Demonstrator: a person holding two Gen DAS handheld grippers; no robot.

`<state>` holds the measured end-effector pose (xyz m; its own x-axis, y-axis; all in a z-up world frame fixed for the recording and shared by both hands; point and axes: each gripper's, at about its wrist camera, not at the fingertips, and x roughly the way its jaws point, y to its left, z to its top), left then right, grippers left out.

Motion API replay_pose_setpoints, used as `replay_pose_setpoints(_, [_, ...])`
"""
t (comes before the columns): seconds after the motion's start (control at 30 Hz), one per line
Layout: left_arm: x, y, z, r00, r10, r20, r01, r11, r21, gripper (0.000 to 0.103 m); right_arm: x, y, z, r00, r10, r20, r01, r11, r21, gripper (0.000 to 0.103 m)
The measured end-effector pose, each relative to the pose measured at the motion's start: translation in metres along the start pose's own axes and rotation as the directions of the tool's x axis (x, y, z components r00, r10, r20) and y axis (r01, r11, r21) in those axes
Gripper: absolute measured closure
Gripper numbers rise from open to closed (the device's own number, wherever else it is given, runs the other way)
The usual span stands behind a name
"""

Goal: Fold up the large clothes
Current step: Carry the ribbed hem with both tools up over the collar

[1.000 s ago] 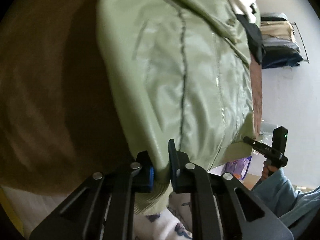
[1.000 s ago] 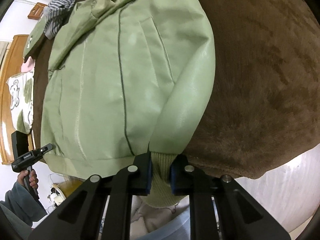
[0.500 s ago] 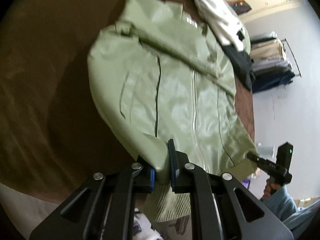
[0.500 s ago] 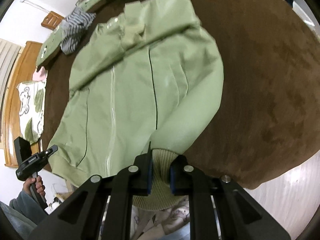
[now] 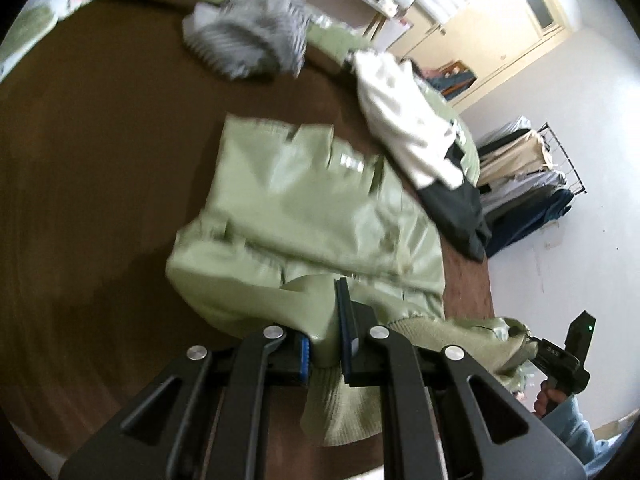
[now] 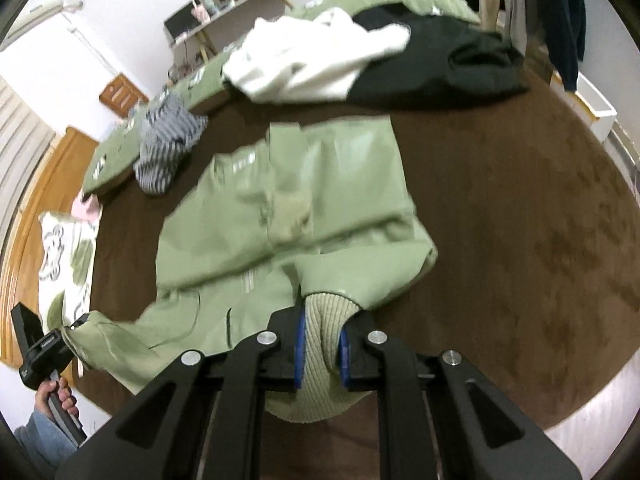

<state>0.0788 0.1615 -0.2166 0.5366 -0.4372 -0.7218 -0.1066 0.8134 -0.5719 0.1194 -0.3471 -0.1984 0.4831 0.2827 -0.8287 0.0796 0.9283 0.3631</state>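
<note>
Left gripper (image 5: 325, 350) clamps jacket (image 5: 304, 208) hem, right gripper (image 6: 320, 354) clamps ribbed cuff (image 6: 324, 320), near bed (image 6: 520, 220) front edge. Risk: smooth fabric slips, fold goes crooked.

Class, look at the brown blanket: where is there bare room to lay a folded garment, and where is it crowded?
Bare blanket lies right of the green jacket in the right view, and on its other side in the left view. The far edge is crowded: striped garment, white garment, black garment.
</note>
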Motion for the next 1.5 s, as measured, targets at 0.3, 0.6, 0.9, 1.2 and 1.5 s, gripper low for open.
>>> replay_pose_setpoints(0.3, [0.027,-0.029,0.082,0.989,-0.028,0.142,0.013,0.995,0.102,0.089,0.029,0.02,0.085,0.989,0.025,0.145,-0.021,0.999,-0.027,0.09])
replay_pose_setpoints(0.6, [0.075,-0.037,0.144,0.98,-0.023,0.2,-0.012,0.985,0.17,0.089,0.066,0.033,0.153,0.979,0.043,0.199,-0.027,0.996,-0.087,0.09])
replay_pose_setpoints(0.9, [0.136,-0.02,0.174,0.981,0.063,0.186,-0.096,0.981,0.17,0.089,0.131,0.032,0.184,0.984,0.008,0.178,0.01,0.995,-0.097,0.09])
replay_pose_setpoints(1.2, [0.213,0.013,0.185,0.979,0.162,0.121,-0.182,0.967,0.177,0.089,0.222,0.016,0.198,0.994,-0.04,0.101,0.05,0.993,-0.103,0.089])
replay_pose_setpoints(1.5, [0.27,0.041,0.183,0.965,0.258,0.05,-0.263,0.951,0.164,0.088,0.286,0.003,0.203,0.994,-0.1,0.038,0.104,0.985,-0.136,0.085])
